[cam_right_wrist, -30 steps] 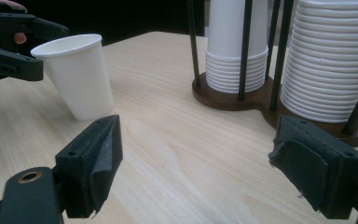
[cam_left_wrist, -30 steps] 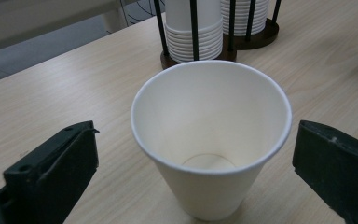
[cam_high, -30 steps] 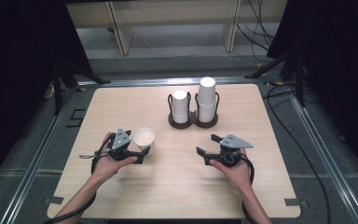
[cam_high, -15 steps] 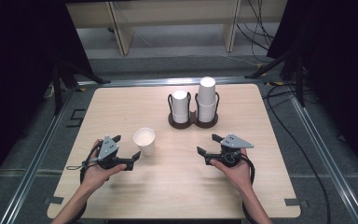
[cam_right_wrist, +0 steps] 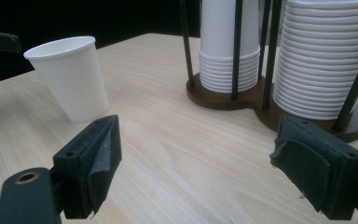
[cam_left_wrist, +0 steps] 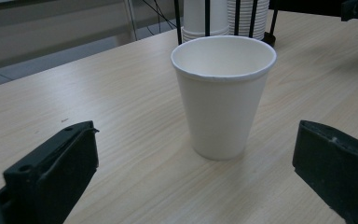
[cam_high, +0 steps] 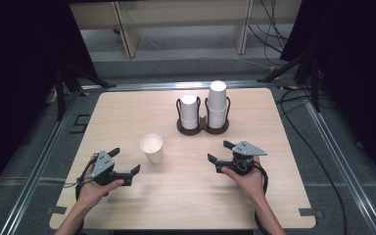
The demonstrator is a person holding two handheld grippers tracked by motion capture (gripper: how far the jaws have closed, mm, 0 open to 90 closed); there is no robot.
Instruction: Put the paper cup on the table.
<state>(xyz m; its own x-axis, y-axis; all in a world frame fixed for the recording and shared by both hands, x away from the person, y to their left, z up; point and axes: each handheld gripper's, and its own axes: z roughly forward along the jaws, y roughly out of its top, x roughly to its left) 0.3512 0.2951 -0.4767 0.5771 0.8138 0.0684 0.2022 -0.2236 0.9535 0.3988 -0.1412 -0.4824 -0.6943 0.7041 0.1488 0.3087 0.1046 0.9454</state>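
On table (cam_high: 274, 196): one loose paper cup (cam_high: 152, 148), two cup stacks (cam_high: 204, 110); two hand-held grippers, left (cam_high: 125, 161), right (cam_high: 220, 151), jaws wide, empty.

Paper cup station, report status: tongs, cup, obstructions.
Left tongs open, short of the cup. Right tongs open, empty. Paper cup upright, mouth up, untouched. Nothing between.

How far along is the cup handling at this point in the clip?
Done: one paper cup stands upright on the table, apart from the two stacks in the cup holder. In hand: nothing; the left gripper sits open just short of the cup, and the right gripper is open and empty too. Left: probably more cups to pull from the stacks, though that is a guess.
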